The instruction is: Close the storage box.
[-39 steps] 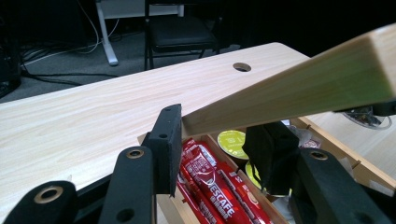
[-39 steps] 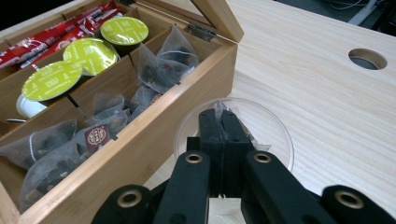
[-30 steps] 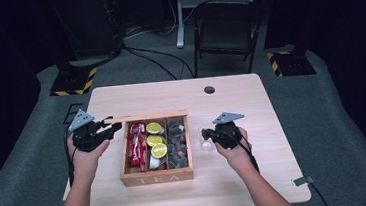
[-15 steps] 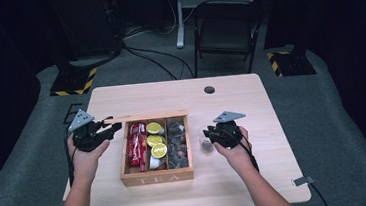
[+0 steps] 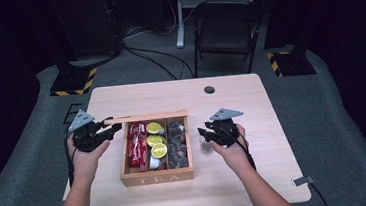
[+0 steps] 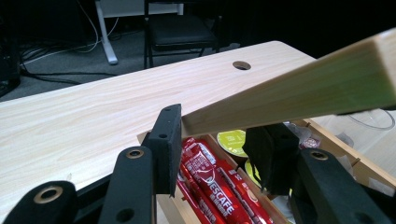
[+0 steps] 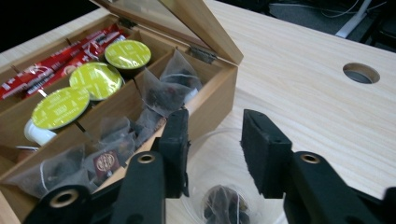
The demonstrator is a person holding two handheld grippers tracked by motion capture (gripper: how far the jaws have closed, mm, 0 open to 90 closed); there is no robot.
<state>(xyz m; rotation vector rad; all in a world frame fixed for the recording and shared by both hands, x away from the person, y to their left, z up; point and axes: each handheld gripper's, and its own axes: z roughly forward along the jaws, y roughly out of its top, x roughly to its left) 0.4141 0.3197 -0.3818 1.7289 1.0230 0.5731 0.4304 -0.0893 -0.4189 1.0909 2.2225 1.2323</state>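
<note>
Three-compartment wooden tea box point(image 5: 158, 176): left gripper point(image 6: 219, 135) fingers pinching lid point(image 6: 299, 88) (raised); right gripper point(image 7: 215, 140) fingers just opening, spread.

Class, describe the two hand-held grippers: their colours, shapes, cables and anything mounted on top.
Both the left gripper and the right gripper are black, each topped by a grey three-cornered plate and trailing a black cable. Their jaws are flat black pads on arms with brass-ringed holes. Forearms are bare.

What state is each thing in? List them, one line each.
Wooden tea box: open, upright on the table.
Wooden hinged lid: raised, held by the left gripper.
Left gripper: shut on the lid's edge.
Right gripper: open, jaws just been opening, above the glass.
Clear glass cup: upright beside the box, a tea bag lying inside.
Green-topped capsules: sealed, in the middle compartment.
Red coffee sticks: sealed, lying flat.
</note>
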